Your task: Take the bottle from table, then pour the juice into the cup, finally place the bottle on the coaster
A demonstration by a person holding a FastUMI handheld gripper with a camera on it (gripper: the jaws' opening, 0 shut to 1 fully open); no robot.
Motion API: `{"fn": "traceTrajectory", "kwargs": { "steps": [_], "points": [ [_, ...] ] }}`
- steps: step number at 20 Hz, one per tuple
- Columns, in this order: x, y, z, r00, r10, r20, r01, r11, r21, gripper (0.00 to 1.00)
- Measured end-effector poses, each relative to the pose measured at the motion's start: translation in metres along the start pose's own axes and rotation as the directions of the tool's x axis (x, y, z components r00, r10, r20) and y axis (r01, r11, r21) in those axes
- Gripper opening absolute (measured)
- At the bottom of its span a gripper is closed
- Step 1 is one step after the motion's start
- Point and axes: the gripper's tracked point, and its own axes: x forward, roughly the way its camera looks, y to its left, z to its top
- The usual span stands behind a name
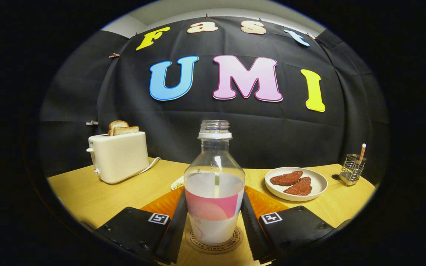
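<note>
Clear plastic bottle (214,192) standing uncapped on the coaster (215,244), my gripper (213,221) clamped on its labelled belly, both fingers (175,225) pressing. I'd say the job's nearly done: I should open slowly and evenly, then back straight out so it doesn't tip.

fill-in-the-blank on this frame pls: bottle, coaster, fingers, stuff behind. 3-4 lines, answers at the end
1. The bottle stands upright on the ____, between the fingers of the gripper.
2. The bottle has no ____ on its neck.
3. The toaster holds slices of ____.
4. The white plate lies on the wooden ____.

Missing words: coaster; cap; bread; table
</note>
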Motion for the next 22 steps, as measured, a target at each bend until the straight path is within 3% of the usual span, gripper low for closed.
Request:
{"fn": "traceTrajectory", "kwargs": {
  "steps": [12, 14, 16, 22],
  "points": [
    [-0.003, -0.001, -0.008, 0.999, 0.008, -0.033, -0.007, 1.0, 0.023, 0.79],
    [-0.007, 0.0, -0.01, 0.999, 0.005, -0.049, -0.004, 1.0, 0.024, 0.94],
    [-0.009, 0.001, -0.01, 0.999, 0.009, -0.054, -0.008, 1.0, 0.028, 0.99],
    [-0.032, -0.001, 0.01, 0.999, 0.001, -0.039, -0.001, 1.0, -0.001, 0.99]
  ]
}}
